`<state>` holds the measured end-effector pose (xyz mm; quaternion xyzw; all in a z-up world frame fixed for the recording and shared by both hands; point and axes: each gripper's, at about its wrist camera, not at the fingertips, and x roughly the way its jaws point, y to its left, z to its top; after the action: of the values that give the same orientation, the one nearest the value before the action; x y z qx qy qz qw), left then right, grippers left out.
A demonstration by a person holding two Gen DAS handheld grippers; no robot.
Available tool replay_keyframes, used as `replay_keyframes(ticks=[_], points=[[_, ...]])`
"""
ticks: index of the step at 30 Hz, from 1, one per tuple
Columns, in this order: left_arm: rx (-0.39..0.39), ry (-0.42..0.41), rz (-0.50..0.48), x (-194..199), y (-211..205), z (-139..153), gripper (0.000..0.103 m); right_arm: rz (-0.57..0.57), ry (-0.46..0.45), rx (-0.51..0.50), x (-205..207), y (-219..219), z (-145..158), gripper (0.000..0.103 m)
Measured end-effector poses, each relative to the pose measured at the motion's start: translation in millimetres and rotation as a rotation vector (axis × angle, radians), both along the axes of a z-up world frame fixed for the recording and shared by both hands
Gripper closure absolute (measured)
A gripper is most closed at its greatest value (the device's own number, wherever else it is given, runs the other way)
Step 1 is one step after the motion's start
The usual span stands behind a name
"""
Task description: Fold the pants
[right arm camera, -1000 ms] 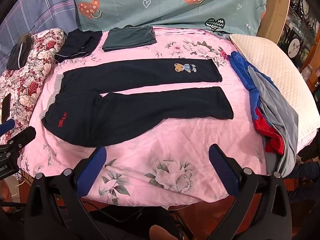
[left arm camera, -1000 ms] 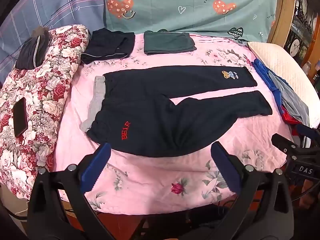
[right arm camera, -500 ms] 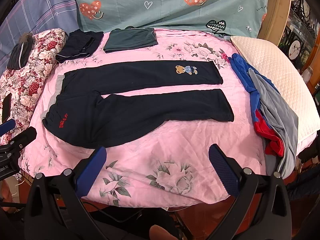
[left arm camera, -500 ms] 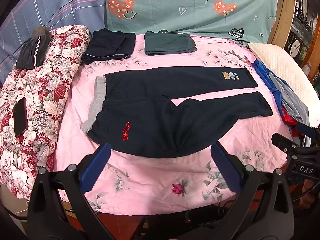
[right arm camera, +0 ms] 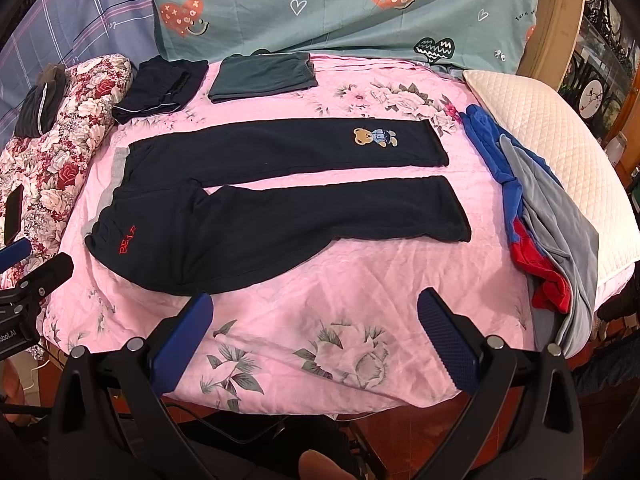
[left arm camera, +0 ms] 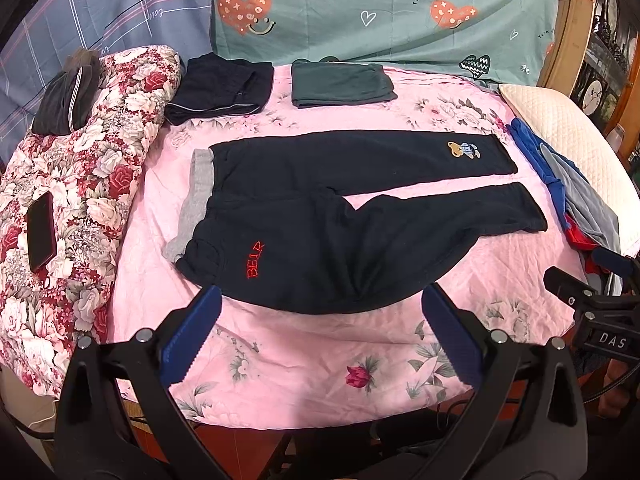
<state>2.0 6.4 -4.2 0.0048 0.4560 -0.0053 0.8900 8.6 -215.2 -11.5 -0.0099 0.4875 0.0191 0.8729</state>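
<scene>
As laid out: every item rests on the bed, and nothing is gripped.
Bed (left arm camera: 304, 364): pink floral sheet, soft and lightly creased; its middle serves as the folding surface, so spare items sit at the edges.
Pants (left arm camera: 320, 240): dark, matte knit, spread flat across the middle of the bed, grey waistband toward the left edge and cuffs toward the right edge. Legs lie parallel with a narrow gap, a layout that judged from here suits a leg-over-leg first fold. Red "BEAR" lettering near the waist; bear patch on the far leg.
Quilt (left arm camera: 80, 184): thick, rose-printed, bunched along the left edge.
Clothes pile (right arm camera: 540, 220): blue, red and grey, at the right edge.
Folded garments (left arm camera: 340, 84): stacked near the far edge.
Left gripper (left arm camera: 320, 332): jaws wide apart, holding nothing, over the near edge.
Right gripper (right arm camera: 316, 332): same condition.
</scene>
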Motion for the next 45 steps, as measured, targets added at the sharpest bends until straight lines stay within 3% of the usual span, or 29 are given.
replay_keyframes(ticks=[45], points=[[-0.010, 0.015, 0.014, 7.7, 5.1, -7.9, 0.002, -0.013, 0.040, -0.007, 3.0, -0.6, -8.4, 0.001]])
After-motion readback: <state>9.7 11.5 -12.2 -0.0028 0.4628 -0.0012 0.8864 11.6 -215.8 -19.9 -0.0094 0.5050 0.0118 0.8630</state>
